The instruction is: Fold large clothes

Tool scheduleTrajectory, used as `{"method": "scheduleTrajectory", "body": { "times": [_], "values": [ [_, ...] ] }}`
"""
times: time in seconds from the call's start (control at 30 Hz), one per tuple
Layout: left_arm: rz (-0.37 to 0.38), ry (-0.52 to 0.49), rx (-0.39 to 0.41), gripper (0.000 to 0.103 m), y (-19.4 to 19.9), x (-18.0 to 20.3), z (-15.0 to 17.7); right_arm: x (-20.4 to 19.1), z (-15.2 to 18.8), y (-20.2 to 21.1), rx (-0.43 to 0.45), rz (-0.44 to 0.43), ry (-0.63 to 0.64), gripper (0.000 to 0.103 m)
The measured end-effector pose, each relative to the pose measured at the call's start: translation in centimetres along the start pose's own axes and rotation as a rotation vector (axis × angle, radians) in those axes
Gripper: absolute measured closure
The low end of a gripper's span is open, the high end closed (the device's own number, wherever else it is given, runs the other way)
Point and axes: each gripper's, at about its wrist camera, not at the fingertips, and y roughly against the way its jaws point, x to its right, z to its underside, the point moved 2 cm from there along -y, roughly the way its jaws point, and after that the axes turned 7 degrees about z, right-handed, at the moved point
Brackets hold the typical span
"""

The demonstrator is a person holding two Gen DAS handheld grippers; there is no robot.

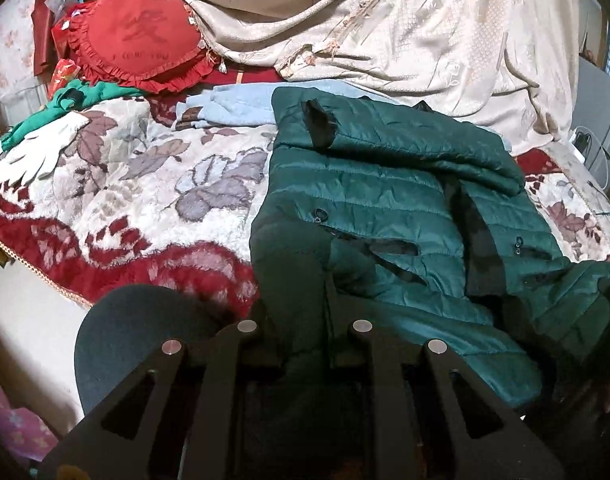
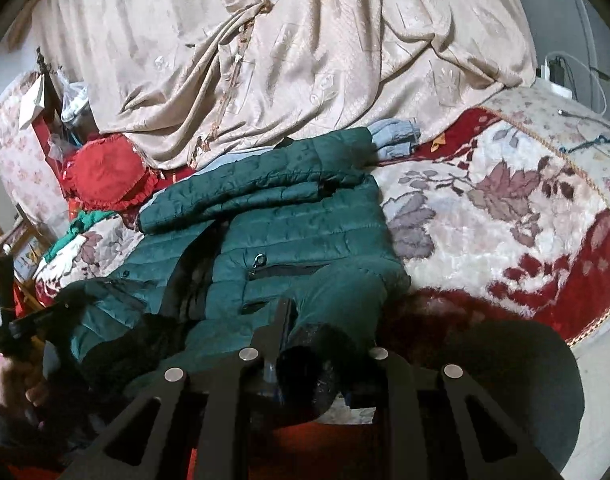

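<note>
A dark green quilted jacket (image 1: 385,200) lies front up on the floral bed blanket (image 1: 137,184), with one sleeve folded across its top. In the left wrist view my left gripper (image 1: 297,304) is shut on the jacket's lower edge, and dark fabric bunches between its fingers. In the right wrist view the same jacket (image 2: 297,220) spreads out ahead. There my right gripper (image 2: 291,332) is shut on the sleeve end by its black cuff (image 2: 317,364). My left gripper (image 2: 21,328) and the hand holding it show at that view's left edge.
A beige patterned cover (image 1: 365,20) is heaped at the back of the bed. A red frilled cushion (image 1: 133,44), white gloves (image 1: 37,152), a bright green cloth (image 1: 81,96) and a folded light blue garment (image 1: 233,108) lie left of and behind the jacket. A charger and cables (image 2: 561,76) sit at the far right.
</note>
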Motion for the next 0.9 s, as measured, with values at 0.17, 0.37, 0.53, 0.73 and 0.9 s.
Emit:
{"method": "scheduleTrajectory", "body": {
  "times": [0.17,0.37,0.53,0.73,0.9],
  "values": [
    [0.001,0.003,-0.009,0.089,-0.3,-0.1,0.1,0.0,0.1,0.0,0.002,-0.008,-0.012,0.085],
    [0.000,0.006,-0.015,0.089,-0.5,-0.2,0.2,0.0,0.0,-0.1,-0.002,-0.007,-0.021,0.085],
    [-0.003,0.012,-0.022,0.089,-0.7,-0.3,0.6,-0.2,0.1,-0.1,0.003,0.009,0.001,0.085],
    [0.007,0.055,-0.066,0.076,-1.9,-1.2,1.5,-0.4,0.0,-0.1,0.000,0.009,-0.010,0.085],
    [0.017,0.030,-0.119,0.063,-2.9,-0.8,2.0,-0.6,-0.2,-0.3,0.006,-0.001,-0.019,0.085]
  ]
}}
